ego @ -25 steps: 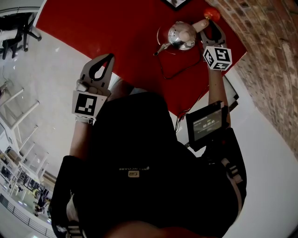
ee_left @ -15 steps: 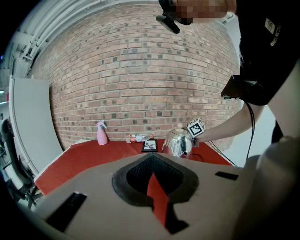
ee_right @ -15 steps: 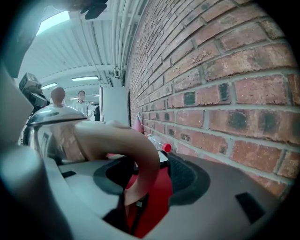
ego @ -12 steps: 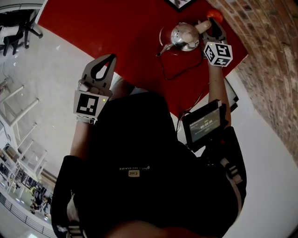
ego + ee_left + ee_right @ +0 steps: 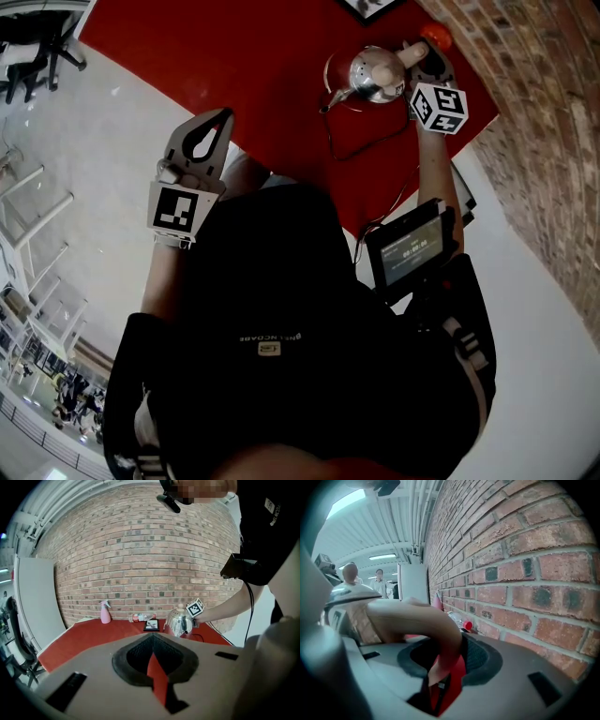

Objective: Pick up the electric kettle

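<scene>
Electric kettle [image 5: 373, 73] of rounded polished steel: upper right of the head view, standing on the red table [image 5: 234, 56], close to the brick wall [image 5: 534, 112]. Right gripper [image 5: 424, 58] at its tan curved handle [image 5: 417, 620], jaws just closing in and, by the look of it, now clamped on that handle. Left gripper [image 5: 221, 118] left of centre, well apart, jaws together on nothing. Grasping step, then; lift not yet begun. Next: confirm a firm hold, then raise straight up, minding the thin black cord [image 5: 361, 141] looped just below and the weight hanging toward the spout side.
</scene>
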Tool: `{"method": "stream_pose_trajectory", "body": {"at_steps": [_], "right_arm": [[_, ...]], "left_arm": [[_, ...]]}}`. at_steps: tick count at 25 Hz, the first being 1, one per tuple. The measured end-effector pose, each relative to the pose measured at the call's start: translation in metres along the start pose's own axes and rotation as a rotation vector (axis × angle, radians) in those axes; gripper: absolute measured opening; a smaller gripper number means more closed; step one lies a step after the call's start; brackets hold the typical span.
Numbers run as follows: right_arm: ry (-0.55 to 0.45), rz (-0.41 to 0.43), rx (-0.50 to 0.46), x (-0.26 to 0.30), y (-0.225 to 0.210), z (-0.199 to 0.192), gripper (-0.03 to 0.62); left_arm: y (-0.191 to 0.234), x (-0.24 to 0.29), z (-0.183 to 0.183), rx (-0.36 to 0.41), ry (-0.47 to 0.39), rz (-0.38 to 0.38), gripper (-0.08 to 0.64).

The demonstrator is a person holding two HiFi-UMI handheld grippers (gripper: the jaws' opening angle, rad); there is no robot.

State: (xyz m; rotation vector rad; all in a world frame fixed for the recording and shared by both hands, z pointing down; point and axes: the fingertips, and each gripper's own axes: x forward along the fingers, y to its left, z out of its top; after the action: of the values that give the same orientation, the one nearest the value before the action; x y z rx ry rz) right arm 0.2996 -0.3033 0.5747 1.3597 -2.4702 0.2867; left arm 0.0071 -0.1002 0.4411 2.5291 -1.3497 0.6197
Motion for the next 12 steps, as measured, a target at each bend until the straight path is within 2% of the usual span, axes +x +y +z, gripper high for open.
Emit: {"method": "stream_pose_trajectory", "body": {"at_steps": [12], "right_arm": [[0.004,-0.053,0.054,-0.014,-0.001,0.004,0.149]], "left_arm": [[0.013,-0.014,0.000,-0.018,-0.015,0.028,0.008]]}}
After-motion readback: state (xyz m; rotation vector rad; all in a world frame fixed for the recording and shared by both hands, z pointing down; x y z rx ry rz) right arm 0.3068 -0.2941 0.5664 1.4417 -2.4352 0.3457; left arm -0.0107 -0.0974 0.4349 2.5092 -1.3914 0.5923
